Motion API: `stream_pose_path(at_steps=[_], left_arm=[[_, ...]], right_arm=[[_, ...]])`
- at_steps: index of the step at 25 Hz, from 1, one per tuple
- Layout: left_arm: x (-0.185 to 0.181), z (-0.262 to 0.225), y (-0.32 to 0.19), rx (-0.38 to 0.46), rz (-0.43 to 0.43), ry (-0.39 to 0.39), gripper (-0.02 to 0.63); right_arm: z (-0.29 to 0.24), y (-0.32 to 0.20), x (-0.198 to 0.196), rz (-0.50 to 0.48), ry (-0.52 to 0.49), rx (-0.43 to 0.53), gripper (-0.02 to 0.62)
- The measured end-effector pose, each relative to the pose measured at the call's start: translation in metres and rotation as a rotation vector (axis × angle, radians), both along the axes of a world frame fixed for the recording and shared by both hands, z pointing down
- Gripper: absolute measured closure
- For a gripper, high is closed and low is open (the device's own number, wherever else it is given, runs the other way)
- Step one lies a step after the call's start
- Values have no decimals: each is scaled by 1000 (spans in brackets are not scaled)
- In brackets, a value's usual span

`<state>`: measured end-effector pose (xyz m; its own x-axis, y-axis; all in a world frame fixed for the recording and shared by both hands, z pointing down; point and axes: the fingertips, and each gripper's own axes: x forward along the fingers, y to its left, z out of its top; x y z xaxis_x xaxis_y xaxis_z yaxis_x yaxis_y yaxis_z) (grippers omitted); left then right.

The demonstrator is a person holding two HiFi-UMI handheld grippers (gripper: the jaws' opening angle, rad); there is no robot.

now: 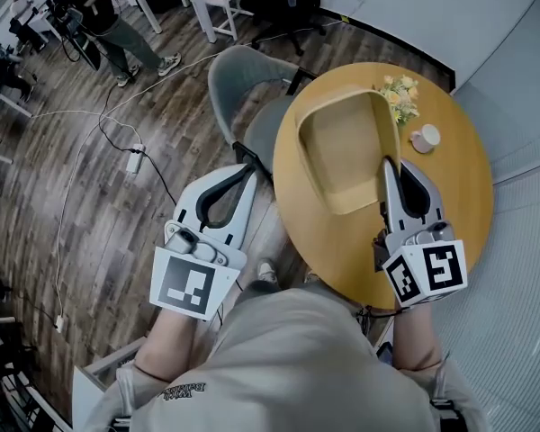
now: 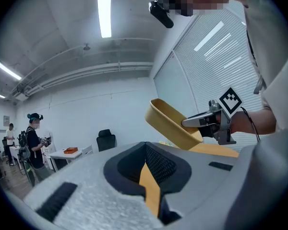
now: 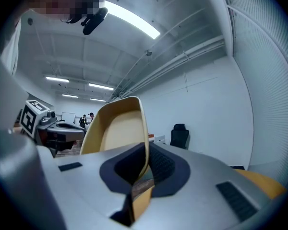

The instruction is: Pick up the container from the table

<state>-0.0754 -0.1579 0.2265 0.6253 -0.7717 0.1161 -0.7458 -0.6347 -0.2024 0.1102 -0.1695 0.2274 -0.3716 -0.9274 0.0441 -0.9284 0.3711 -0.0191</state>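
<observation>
The yellow container, an open tray, is over the round wooden table. My right gripper is shut on its right wall, and the rim runs between the jaws in the right gripper view. In the left gripper view the container hangs tilted above the tabletop, with the right gripper clamped on it. My left gripper is off the table's left edge, over the floor. It is shut with nothing between its tips.
A bunch of pale flowers and a small pink cup sit at the table's far side. A grey chair stands against the table's left rim. A power strip and cables lie on the wooden floor. People stand far left.
</observation>
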Motion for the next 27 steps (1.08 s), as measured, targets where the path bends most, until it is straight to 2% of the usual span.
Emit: stream_pose_path(at_steps=[13, 27], left_arm=[[2, 3, 1, -8, -10, 40, 586], [5, 7, -6, -19, -14, 31, 585]], right_arm=[[4, 1, 8, 20, 63, 10, 560], [5, -13, 19, 28, 79, -5, 560]])
